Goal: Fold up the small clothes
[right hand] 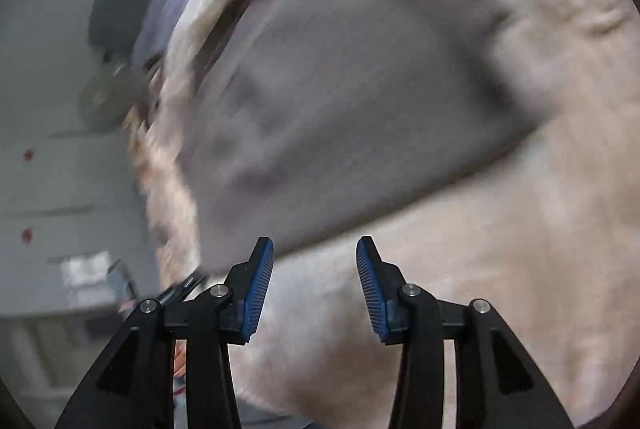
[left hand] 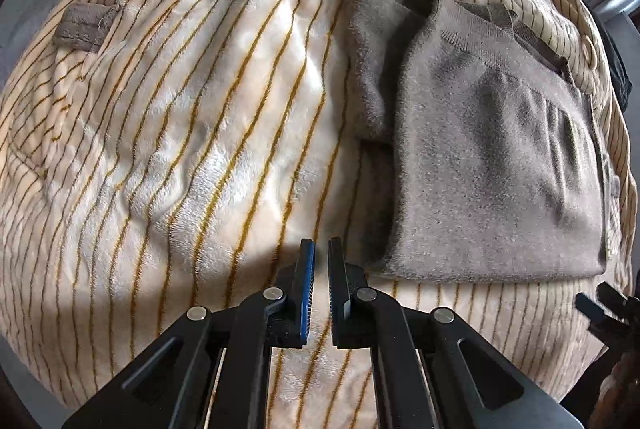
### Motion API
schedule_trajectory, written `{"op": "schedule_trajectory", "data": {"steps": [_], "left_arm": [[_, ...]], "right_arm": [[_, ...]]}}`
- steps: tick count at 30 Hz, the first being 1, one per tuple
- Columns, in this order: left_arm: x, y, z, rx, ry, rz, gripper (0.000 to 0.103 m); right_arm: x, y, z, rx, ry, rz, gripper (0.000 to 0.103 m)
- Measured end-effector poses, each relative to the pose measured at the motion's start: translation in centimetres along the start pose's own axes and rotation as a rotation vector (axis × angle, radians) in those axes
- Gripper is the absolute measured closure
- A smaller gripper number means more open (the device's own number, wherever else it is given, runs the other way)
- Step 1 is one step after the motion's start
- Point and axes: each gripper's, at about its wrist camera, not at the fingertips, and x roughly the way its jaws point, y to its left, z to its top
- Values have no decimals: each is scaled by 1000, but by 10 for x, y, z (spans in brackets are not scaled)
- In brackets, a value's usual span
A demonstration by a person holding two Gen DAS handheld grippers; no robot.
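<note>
A folded grey knit garment (left hand: 492,153) lies flat on a cream blanket with thin brown stripes (left hand: 192,117). In the left wrist view it is to the right of and beyond my left gripper (left hand: 321,249), whose jaws stand nearly together with only a narrow gap and hold nothing. In the blurred right wrist view the same grey garment (right hand: 340,101) lies just beyond my right gripper (right hand: 315,249), which is open and empty above the blanket (right hand: 500,249). The tip of the right gripper shows at the far right edge of the left wrist view (left hand: 604,303).
Small brown fabric tabs (left hand: 86,25) sit on the blanket at the upper left. A cream button (left hand: 588,49) lies at the blanket's right edge. Grey floor and a grey cabinet (right hand: 52,189) show to the left in the right wrist view.
</note>
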Motion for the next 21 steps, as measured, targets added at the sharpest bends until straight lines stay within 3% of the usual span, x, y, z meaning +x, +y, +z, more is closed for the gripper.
{"op": "schedule_trajectory", "data": {"steps": [3,7,14,15,16,17,19,21], "left_arm": [[2,3,-6,18,-4,6,96],[12,14,-9,12,-13,-13,96],[11,28,-4,-2,-56,-23,96],[11,30,-2,-5,-64,-27,96],[8,31,-1,-7,-74,-31,96],[5,35,4,-6,-86,-33,96],[1,39,7,-6,-106,-33,96],[0,43,9,-11,-111,-33,96]], "right_arm": [[47,23,-10,-21,94,54,49],[104,46,-26,16,186,188,48],[192,61,-33,198,206,340,43],[195,63,-32,208,198,357,49],[198,71,-30,193,180,375,64],[198,78,-29,161,182,379,95],[194,92,-27,89,170,333,95],[196,99,-26,2,188,222,95]]}}
